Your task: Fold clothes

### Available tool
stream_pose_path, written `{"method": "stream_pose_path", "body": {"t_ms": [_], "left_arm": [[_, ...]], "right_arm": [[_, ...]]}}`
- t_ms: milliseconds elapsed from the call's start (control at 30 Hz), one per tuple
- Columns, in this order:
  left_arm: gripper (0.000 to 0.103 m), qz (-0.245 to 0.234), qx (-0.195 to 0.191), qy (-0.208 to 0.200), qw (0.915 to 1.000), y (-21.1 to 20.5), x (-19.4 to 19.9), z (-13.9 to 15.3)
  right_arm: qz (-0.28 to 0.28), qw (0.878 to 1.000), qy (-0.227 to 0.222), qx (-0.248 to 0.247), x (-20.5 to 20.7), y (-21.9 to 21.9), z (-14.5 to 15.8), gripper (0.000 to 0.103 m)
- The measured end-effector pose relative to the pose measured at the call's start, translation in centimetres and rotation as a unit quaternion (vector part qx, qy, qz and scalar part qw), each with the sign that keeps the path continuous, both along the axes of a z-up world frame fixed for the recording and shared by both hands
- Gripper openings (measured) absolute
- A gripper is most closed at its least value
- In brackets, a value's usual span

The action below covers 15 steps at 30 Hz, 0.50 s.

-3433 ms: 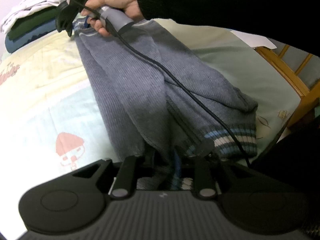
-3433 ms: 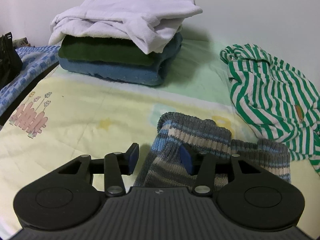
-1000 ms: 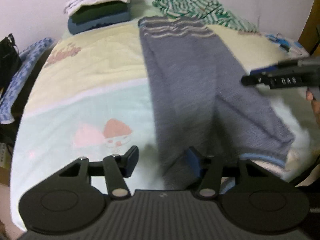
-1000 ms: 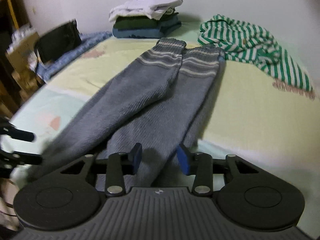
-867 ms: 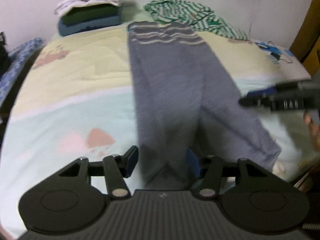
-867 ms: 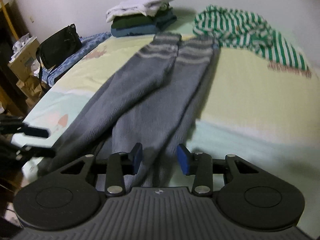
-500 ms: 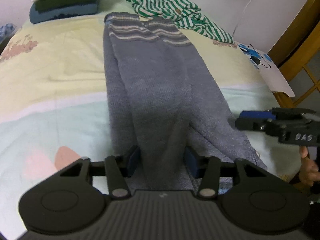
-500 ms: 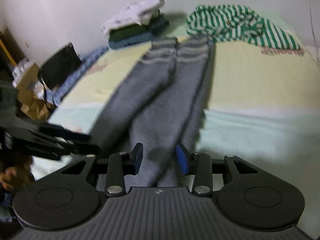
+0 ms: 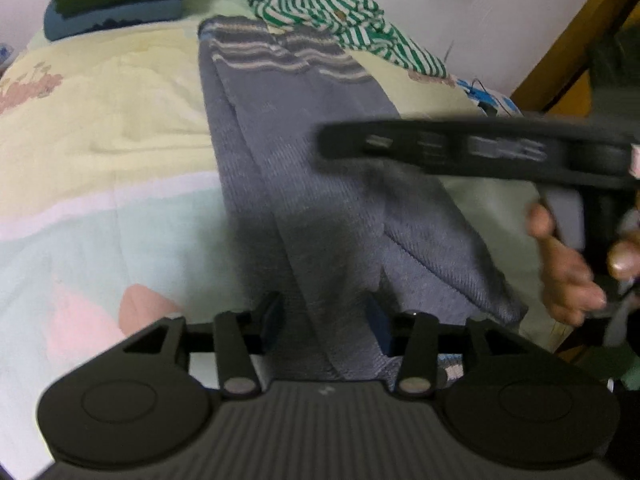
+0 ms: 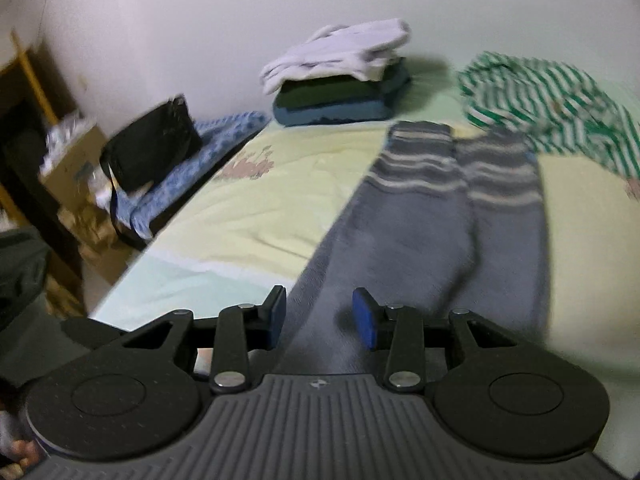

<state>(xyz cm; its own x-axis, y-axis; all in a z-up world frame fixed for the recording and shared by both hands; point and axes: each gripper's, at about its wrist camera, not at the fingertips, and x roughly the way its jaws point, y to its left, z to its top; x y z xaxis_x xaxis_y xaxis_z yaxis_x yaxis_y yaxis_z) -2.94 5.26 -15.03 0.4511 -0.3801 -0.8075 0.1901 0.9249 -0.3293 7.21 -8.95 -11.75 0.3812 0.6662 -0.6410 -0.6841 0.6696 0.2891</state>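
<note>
Change: my right gripper (image 9: 460,148) has swung in over the grey knit pants (image 9: 320,184).
Left gripper (image 9: 324,320): jaws opening, pants between them.
Right jaws: half open, empty.
Next: I fold.

Left wrist view: from just behind its own left gripper (image 9: 324,320), angled steeply down, close over the near end of the grey sweater (image 9: 304,152) that runs away beyond the fingers. Right wrist view: behind the right gripper (image 10: 319,316), tilted less steeply, taking in the sweater's striped far end beyond its fingers. Both share the sweater, the folded pile (image 10: 340,92) and the green-striped garment (image 9: 336,28) far beyond the fingertips.
</note>
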Motion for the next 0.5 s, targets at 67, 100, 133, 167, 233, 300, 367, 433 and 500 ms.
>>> {"method": "stream_pose_path", "body": {"t_ms": [67, 100, 133, 167, 233, 300, 367, 433, 500], "left_arm": [[0.047, -0.012, 0.006, -0.008, 0.9999, -0.5, 0.0, 0.1], [0.046, -0.019, 0.008, -0.011, 0.9997, -0.8, 0.0, 0.2], [0.037, -0.022, 0.01, -0.014, 0.9996, -1.0, 0.0, 0.3], [0.03, -0.026, 0.013, -0.017, 0.9994, -1.1, -0.1, 0.4], [0.026, -0.027, 0.015, -0.021, 0.9993, -1.1, -0.2, 0.3], [0.013, -0.026, 0.016, -0.024, 0.9992, -0.9, -0.4, 0.2], [0.002, -0.025, 0.018, -0.028, 0.9992, -0.8, -0.5, 0.0], [0.002, -0.02, 0.016, -0.035, 0.9991, -0.5, -0.8, 0.3], [0.002, -0.016, 0.018, -0.047, 0.9986, -0.2, -1.4, 1.0]], "right_arm": [[0.002, 0.999, -0.024, -0.029, 0.5, 1.9, -0.6, 0.041], [0.0, 0.999, -0.029, -0.038, 0.8, 2.7, -1.0, 0.041], [-0.002, 0.998, -0.033, -0.048, 1.1, 3.3, -1.5, 0.041], [-0.006, 0.998, -0.034, -0.057, 1.5, 3.8, -1.9, 0.041], [-0.009, 0.997, -0.029, -0.071, 2.3, 4.5, -2.8, 0.032], [-0.014, 0.996, -0.022, -0.088, 2.9, 5.0, -3.6, 0.003], [-0.02, 0.996, -0.015, -0.081, 3.1, 4.7, -3.5, 0.003], [-0.024, 0.997, -0.016, -0.07, 3.0, 4.3, -2.9, 0.003], [-0.023, 0.999, -0.013, -0.046, 2.8, 3.9, -2.0, 0.003]]}}
